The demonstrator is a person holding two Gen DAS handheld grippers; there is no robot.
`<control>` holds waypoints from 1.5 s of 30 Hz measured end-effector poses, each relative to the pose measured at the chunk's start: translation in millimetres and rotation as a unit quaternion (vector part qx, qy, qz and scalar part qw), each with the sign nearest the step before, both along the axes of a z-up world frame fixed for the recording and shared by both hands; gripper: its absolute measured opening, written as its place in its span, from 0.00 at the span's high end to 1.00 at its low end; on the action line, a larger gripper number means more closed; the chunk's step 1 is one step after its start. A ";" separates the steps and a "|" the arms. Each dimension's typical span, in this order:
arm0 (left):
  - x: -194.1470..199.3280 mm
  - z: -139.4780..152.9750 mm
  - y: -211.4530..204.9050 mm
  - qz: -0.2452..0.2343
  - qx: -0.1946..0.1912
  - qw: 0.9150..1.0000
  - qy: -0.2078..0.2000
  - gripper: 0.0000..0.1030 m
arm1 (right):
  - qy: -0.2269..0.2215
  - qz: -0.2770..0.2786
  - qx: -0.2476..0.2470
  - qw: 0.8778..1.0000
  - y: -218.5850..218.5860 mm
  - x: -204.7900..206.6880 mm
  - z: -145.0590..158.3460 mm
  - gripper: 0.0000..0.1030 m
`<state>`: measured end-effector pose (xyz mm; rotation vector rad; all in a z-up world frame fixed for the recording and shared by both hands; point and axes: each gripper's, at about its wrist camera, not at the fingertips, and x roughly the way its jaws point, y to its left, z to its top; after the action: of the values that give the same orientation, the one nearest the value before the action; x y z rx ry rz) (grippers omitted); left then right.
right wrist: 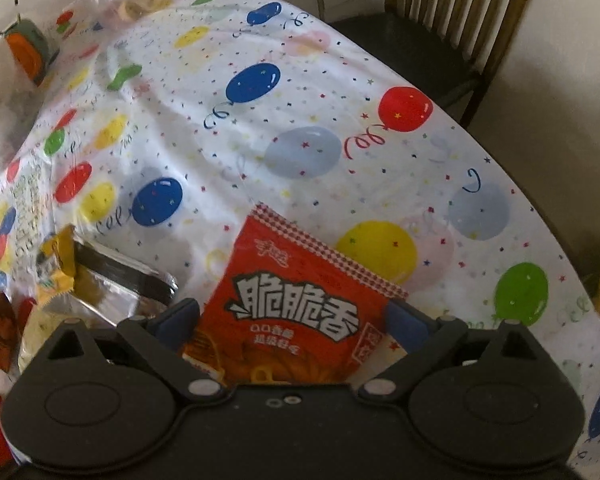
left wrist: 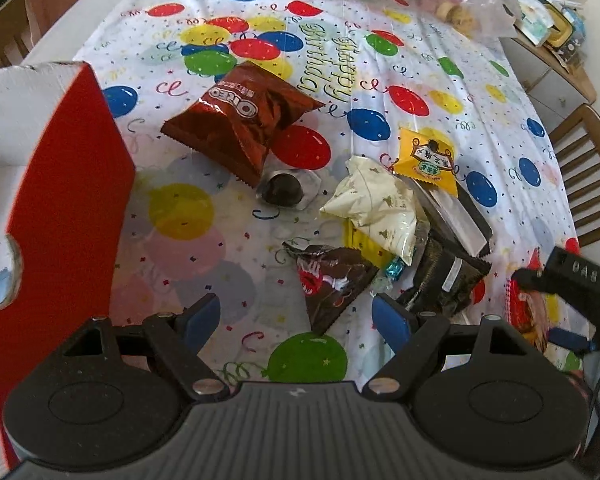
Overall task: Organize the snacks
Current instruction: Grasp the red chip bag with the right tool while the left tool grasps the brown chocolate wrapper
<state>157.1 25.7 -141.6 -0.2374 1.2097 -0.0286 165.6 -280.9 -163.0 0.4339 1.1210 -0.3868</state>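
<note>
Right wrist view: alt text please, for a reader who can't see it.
The right gripper has its blue-padded fingers open around a red snack packet with white Chinese lettering, on a balloon-print tablecloth. More wrappers and a foil pack lie to the left; a wooden chair stands beyond the table.

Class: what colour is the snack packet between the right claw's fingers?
Red crinkly snack packet, white lettering; right wrist view.

The brown foil packet (left wrist: 239, 120) reads "OREO". The tablecloth (left wrist: 380, 60) reads "Happy Birthday". The red packet (right wrist: 295, 304) reads "脆脆香".
</note>
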 end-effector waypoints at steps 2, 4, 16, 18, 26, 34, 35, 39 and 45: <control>4.4 -4.4 -2.1 -0.002 -0.003 1.000 0.004 0.19 | 0.006 0.004 -0.009 1.000 -0.3 -2.2 -0.1 0.04; 8.5 -8.6 -5.3 -0.006 -0.004 1.000 0.007 0.19 | 0.007 0.007 -0.010 1.000 -1.1 -3.7 0.0 0.05; 27.7 -22.8 -10.0 0.004 -0.019 1.000 0.010 0.29 | -0.020 0.052 -0.016 0.998 5.2 -15.6 9.5 0.24; 27.0 -22.3 -14.0 -0.003 -0.011 1.000 0.005 0.37 | -0.024 0.056 -0.017 0.998 5.6 -17.4 10.9 0.30; 22.3 -21.7 -15.4 -0.008 -0.011 1.000 -0.005 0.65 | -0.058 0.095 -0.026 0.993 13.4 -25.4 21.3 0.63; 9.2 -18.4 -5.3 -0.002 -0.021 1.000 -0.004 0.68 | -0.074 0.102 -0.008 0.992 9.6 -36.6 26.0 0.68; 7.0 -18.3 -3.6 0.000 -0.022 1.000 -0.003 0.68 | -0.074 0.100 -0.008 0.992 8.2 -38.5 25.8 0.67; -2.5 -17.4 2.2 0.005 -0.026 1.000 0.001 0.68 | -0.069 0.089 -0.009 0.994 0.9 -46.0 22.5 0.50; -16.5 -13.1 7.4 0.005 -0.030 1.000 0.000 0.68 | -0.045 0.059 -0.014 0.997 -4.1 -48.1 15.1 0.17</control>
<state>140.5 33.1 -154.7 -0.2958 1.2093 -0.0554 117.5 -285.0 -147.9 0.3552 1.0472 -0.2760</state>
